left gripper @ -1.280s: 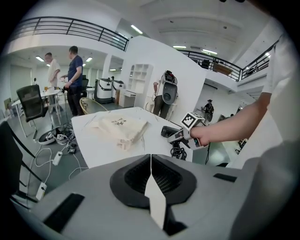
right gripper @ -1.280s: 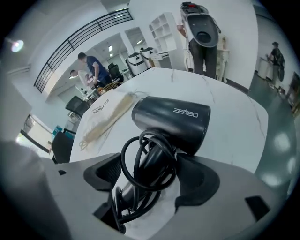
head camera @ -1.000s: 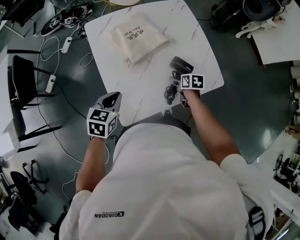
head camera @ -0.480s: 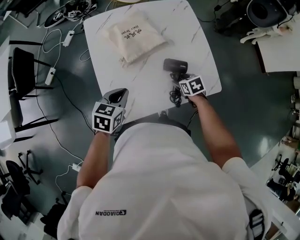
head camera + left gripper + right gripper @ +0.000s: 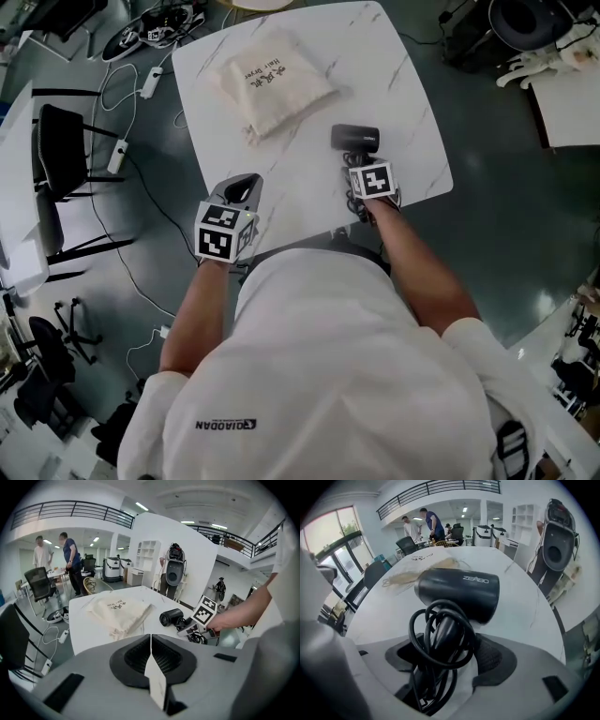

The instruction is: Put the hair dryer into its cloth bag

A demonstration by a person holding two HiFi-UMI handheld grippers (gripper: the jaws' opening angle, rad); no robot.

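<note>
Right claw (image 5: 449,654) just-opened around hair dryer (image 5: 459,591)

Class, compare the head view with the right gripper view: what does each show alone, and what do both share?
Head view only: the left gripper by the near edge of the marble table, and a power strip on the floor. Right gripper view only: the right gripper with its jaws apart, just opened wider, around the coiled cord; people in the background. Both: the hair dryer, the cloth bag and the table.
</note>
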